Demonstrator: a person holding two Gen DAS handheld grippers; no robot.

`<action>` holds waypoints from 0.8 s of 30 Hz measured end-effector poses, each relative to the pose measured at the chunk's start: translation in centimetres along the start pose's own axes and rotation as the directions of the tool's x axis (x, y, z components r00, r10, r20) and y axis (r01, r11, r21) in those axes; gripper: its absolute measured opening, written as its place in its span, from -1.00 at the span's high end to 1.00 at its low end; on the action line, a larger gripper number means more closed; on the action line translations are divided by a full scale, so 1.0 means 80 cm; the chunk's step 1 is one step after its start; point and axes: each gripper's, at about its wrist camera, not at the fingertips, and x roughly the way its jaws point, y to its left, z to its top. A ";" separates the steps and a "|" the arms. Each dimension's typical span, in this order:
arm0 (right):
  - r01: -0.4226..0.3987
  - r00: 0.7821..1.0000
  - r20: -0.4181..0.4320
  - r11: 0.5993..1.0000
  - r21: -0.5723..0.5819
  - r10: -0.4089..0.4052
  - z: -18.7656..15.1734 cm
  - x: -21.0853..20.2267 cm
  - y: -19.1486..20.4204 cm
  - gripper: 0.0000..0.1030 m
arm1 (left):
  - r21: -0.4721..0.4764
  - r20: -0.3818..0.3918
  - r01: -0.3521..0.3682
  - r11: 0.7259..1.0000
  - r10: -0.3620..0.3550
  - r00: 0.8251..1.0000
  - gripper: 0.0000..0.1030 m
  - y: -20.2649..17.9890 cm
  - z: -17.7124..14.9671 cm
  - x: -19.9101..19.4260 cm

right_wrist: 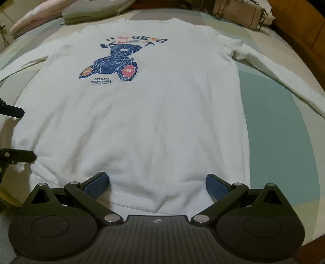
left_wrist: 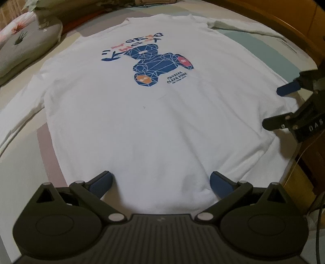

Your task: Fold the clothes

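A white long-sleeved sweatshirt [left_wrist: 152, 126] [right_wrist: 146, 126] lies flat on the bed, its blue bear print [left_wrist: 158, 65] [right_wrist: 113, 65] facing up and its collar at the far end. Both sleeves are spread outward, one [left_wrist: 18, 117] to the left and one [right_wrist: 284, 81] to the right. My left gripper [left_wrist: 161, 182] stands open over the near hem, left of centre. My right gripper [right_wrist: 157, 180] stands open over the same hem further right. The hem cloth lies between each pair of blue pads [left_wrist: 103, 182] [right_wrist: 215, 184], which stand wide apart. Each gripper shows at the other view's edge [left_wrist: 272, 107] [right_wrist: 28, 134].
The bedsheet [right_wrist: 274, 132] has teal, pink and beige patches. Grey and pink pillows [left_wrist: 26, 44] [right_wrist: 91, 10] lie at the far left. A beige handbag [right_wrist: 237, 14] sits at the far end. A wooden bed frame [left_wrist: 294, 30] runs along the right side.
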 end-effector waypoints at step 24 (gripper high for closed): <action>-0.065 0.983 0.168 0.996 -0.066 0.075 -0.021 -0.001 -0.007 -1.00 | -0.189 -0.089 -0.162 0.969 0.147 0.985 -1.00 -0.019 0.005 0.001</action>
